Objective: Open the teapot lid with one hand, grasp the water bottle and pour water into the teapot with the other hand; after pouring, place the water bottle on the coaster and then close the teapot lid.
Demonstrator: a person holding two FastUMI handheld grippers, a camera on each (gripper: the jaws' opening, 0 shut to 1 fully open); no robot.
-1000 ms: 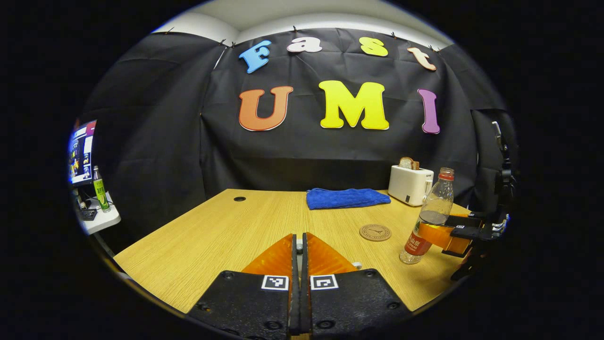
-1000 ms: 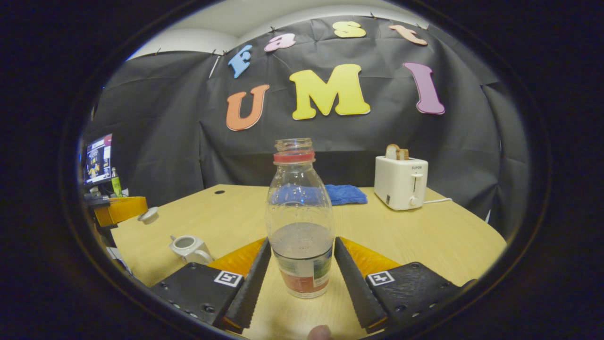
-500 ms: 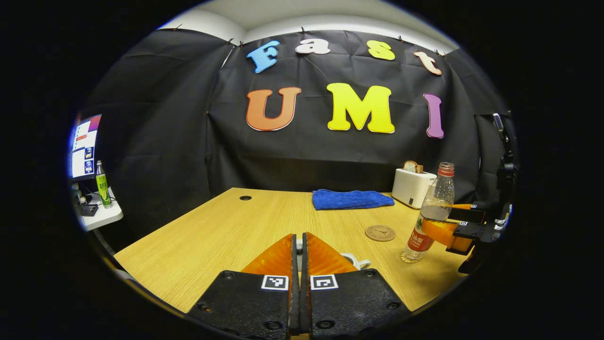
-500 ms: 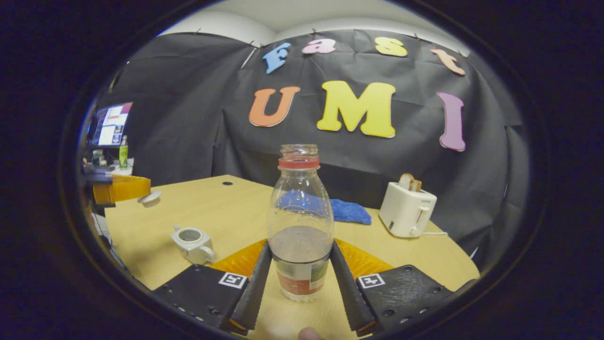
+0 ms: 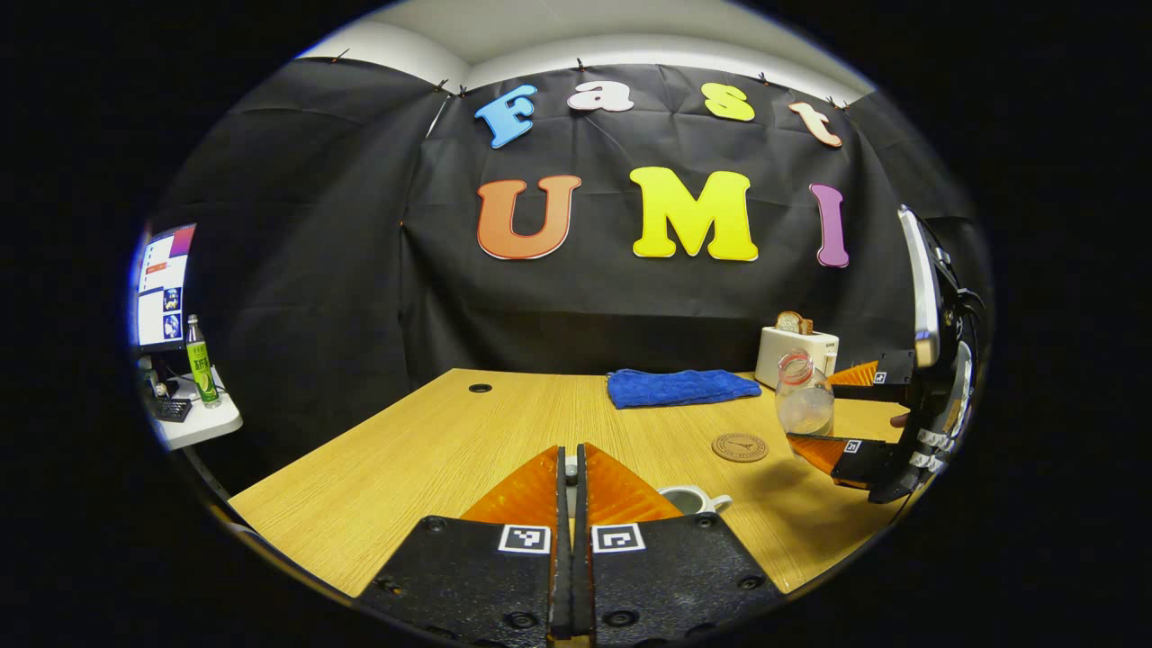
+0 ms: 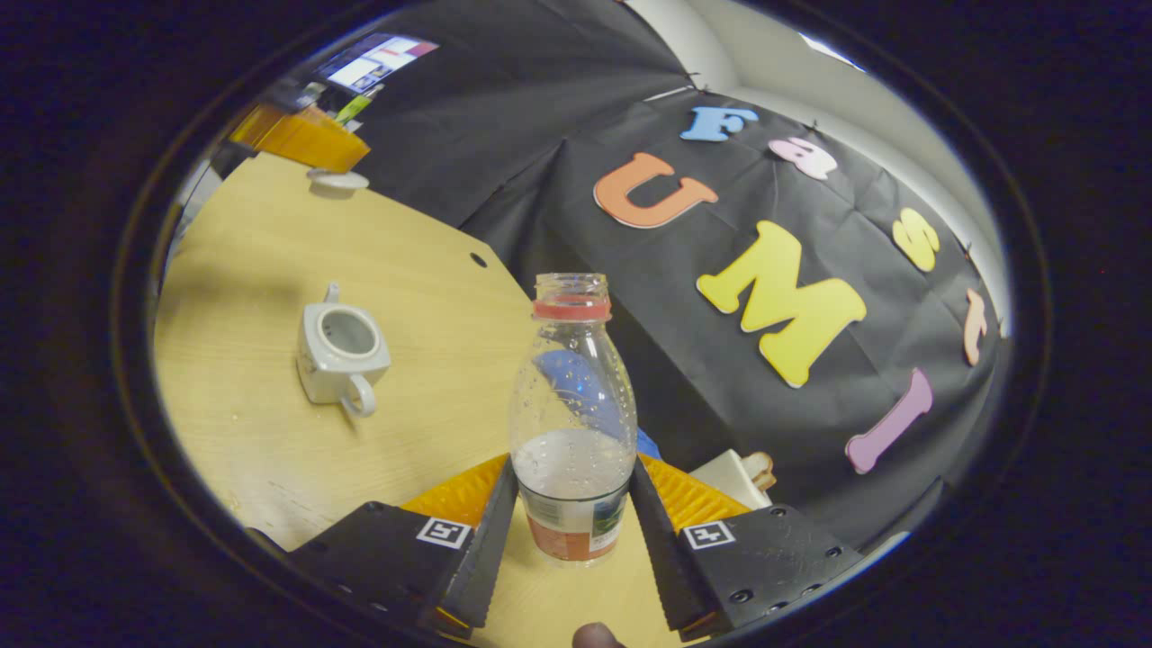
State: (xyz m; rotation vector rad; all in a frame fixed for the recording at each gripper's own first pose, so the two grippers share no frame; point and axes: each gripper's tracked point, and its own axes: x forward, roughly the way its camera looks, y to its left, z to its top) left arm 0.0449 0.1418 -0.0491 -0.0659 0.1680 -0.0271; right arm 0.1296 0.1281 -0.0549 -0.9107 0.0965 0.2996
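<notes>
In the right gripper view, the right gripper (image 6: 571, 504) has its jaws pinching the lower body of the clear plastic water bottle (image 6: 572, 423), one finger on each side at the label. The bottle has a red neck ring, no cap, and water in its lower part. This view is rolled steeply, so the light wooden bench (image 6: 270, 297) slopes across it. The small white ceramic teapot (image 6: 340, 351) stands on the bench with its mouth uncovered, well apart from the bottle. Farther off, the left gripper (image 6: 335, 171) holds the round white teapot lid (image 6: 337, 183) at its tips above the bench.

In the left gripper view, that gripper's jaws are pressed together, with a sliver of something white caught between the tips. The teapot peeks out just beside them. The round brown coaster (image 5: 740, 446) lies bare between the teapot and the tilted bottle. Behind sit a folded blue cloth (image 5: 681, 387) and a white toaster (image 5: 797, 351) with a slice of bread
</notes>
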